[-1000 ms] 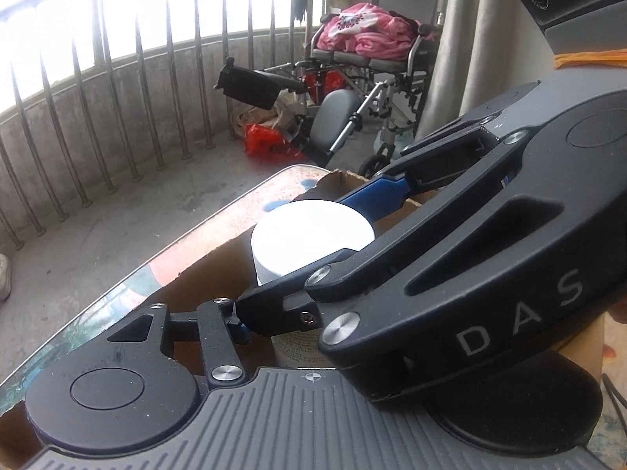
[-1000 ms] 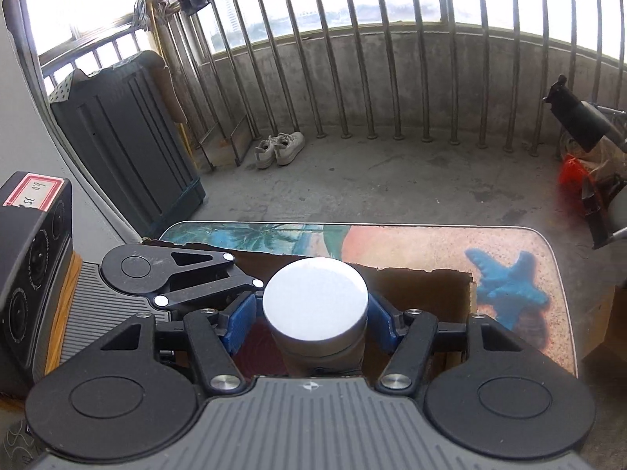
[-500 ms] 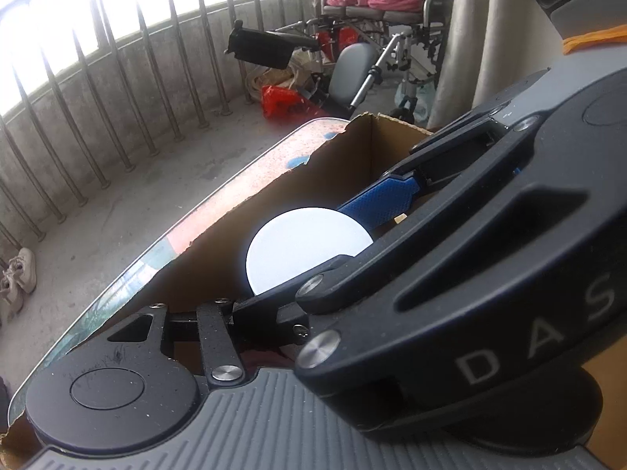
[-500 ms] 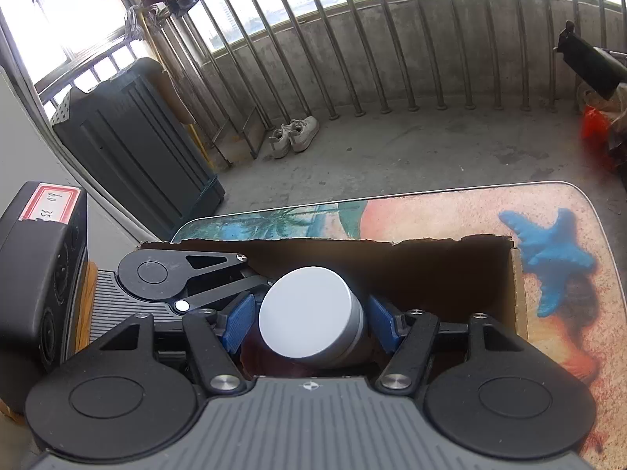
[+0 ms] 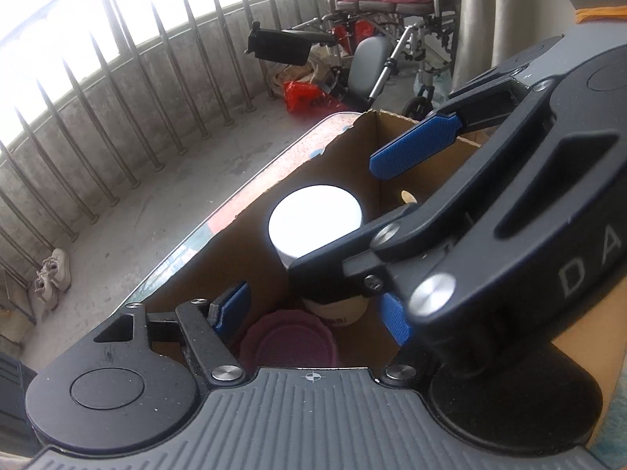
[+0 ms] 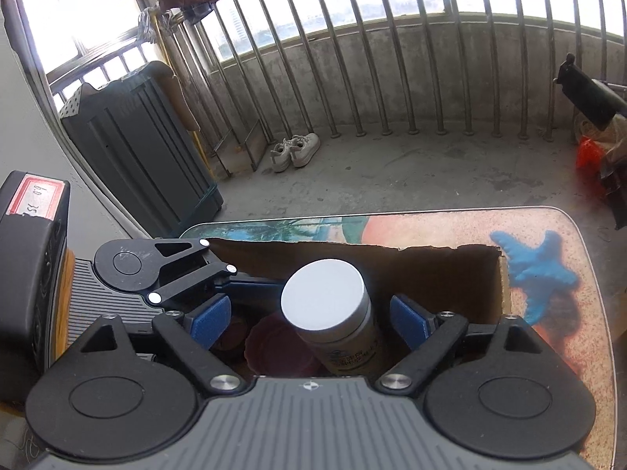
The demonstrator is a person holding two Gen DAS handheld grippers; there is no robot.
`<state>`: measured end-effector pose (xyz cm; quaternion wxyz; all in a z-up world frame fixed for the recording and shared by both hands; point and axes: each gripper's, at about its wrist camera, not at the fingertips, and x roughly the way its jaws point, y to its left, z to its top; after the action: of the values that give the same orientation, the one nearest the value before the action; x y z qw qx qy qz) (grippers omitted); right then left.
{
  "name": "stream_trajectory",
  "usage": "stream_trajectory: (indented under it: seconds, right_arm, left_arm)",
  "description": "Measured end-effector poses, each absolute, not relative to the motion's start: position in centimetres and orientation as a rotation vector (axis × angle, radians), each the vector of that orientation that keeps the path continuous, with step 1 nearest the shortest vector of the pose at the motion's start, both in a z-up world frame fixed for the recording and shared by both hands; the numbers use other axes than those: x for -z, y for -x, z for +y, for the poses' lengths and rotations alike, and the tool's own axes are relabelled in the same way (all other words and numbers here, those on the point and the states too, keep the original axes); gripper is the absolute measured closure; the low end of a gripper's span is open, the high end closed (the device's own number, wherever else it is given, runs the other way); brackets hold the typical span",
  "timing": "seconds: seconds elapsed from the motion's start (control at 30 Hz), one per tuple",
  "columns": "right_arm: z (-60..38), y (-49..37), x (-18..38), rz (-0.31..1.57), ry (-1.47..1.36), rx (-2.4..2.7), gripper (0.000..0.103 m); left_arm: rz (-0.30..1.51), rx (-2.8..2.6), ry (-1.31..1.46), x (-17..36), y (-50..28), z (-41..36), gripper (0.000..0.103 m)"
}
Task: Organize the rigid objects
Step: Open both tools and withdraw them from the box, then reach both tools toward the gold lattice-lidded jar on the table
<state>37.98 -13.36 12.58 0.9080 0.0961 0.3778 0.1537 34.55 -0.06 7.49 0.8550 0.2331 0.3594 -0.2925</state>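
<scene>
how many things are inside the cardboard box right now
2 visible. A white-lidded jar stands leaning in the cardboard box; a pink lidded container lies at the bottom beside it, to its left. More may be hidden under the hand-held grippers.

From my right wrist camera, a cardboard box (image 6: 450, 270) sits on the table (image 6: 556, 337) directly below me. A capped bottle (image 6: 333, 313) stands inside the box at centre, with a round lid (image 6: 274, 348) lying at its eight o'clock. A pair of shoes (image 6: 294, 150) rests on the floor at twelve o'clock, beside the railing (image 6: 392, 78). From my left wrist camera, a wheelchair (image 5: 392, 39) stands beyond the table at one o'clock.
</scene>
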Motion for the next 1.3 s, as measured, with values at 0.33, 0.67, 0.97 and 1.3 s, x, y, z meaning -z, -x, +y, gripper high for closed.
stream_trajectory:
  seconds: [0.33,0.67,0.97,1.3]
  right_arm:
    - [-15.5,-28.1,-19.0,0.610,-0.232,-0.339,0.008]
    - [-15.2,-18.4,-17.3,0.560,-0.257,-0.355,0.003]
    - [-16.5,-14.4,-12.2,0.601,-0.348,-0.282,0.004]
    - [-17.8,-13.0,-4.9,0.730,-0.529,-0.264,0.011]
  left_arm:
    - [0.542,0.589,-0.179,-13.3,-20.3,8.5,0.032]
    - [0.460,0.565,-0.107,-5.8,-13.0,6.5,0.045]
    - [0.412,0.638,-0.306,-3.0,-10.3,2.6,0.048]
    - [0.494,0.715,-0.593,-0.9,-12.3,-2.7,0.047]
